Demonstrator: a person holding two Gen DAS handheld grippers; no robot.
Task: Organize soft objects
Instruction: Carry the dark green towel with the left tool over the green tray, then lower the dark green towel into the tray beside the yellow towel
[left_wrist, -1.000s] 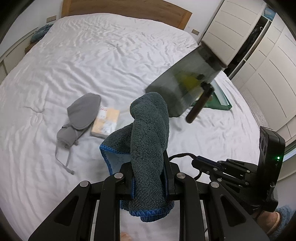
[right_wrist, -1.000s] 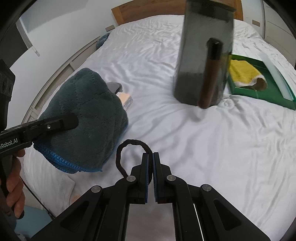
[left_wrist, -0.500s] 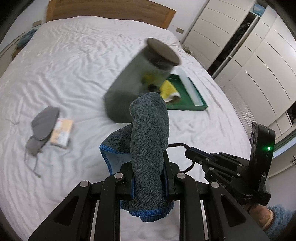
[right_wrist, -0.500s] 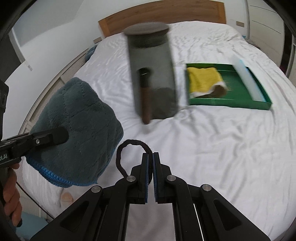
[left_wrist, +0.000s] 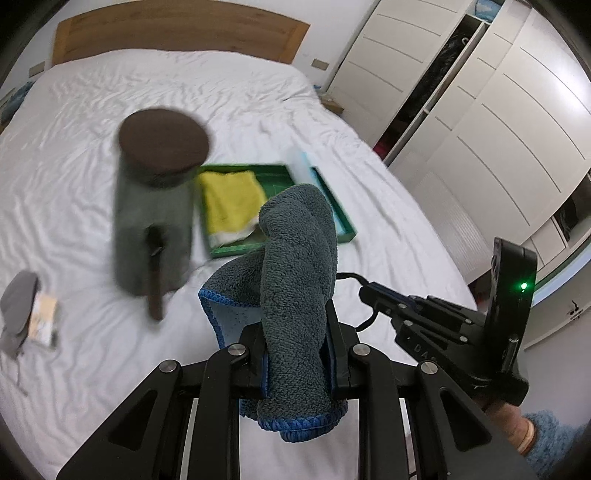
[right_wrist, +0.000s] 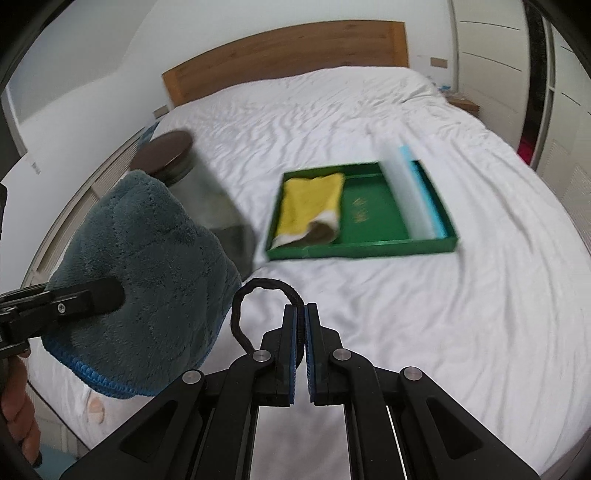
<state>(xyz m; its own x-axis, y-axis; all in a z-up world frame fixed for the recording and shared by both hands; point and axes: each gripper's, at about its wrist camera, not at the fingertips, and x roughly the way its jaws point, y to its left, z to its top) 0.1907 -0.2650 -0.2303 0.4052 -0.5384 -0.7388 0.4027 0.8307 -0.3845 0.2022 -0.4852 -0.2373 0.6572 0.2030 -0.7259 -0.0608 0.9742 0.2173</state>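
Observation:
My left gripper (left_wrist: 295, 328) is shut on a folded dark teal towel with blue trim (left_wrist: 295, 266), held above the bed; the towel also shows at the left of the right wrist view (right_wrist: 147, 273). My right gripper (right_wrist: 304, 317) is shut on a black hair-tie loop (right_wrist: 258, 291), seen small in the left wrist view (left_wrist: 354, 280). A green tray (right_wrist: 369, 251) lies on the white bed with a folded yellow cloth (right_wrist: 310, 203) in its left part and a pale blue strip (right_wrist: 413, 192) at its right side. The tray also shows in the left wrist view (left_wrist: 343, 225).
A grey jar with a dark brown lid (left_wrist: 155, 206) and a brown brush (left_wrist: 155, 291) against it stands left of the tray. A grey eye mask (left_wrist: 18, 310) and a small packet (left_wrist: 44, 321) lie far left. Wooden headboard (right_wrist: 288, 55) behind; white wardrobes (left_wrist: 498, 110) to the right.
Both grippers have swung right across the bed, bringing the green tray from the right edge towards the centre of view. The jar, mask and packet slid left. Both grips are unchanged.

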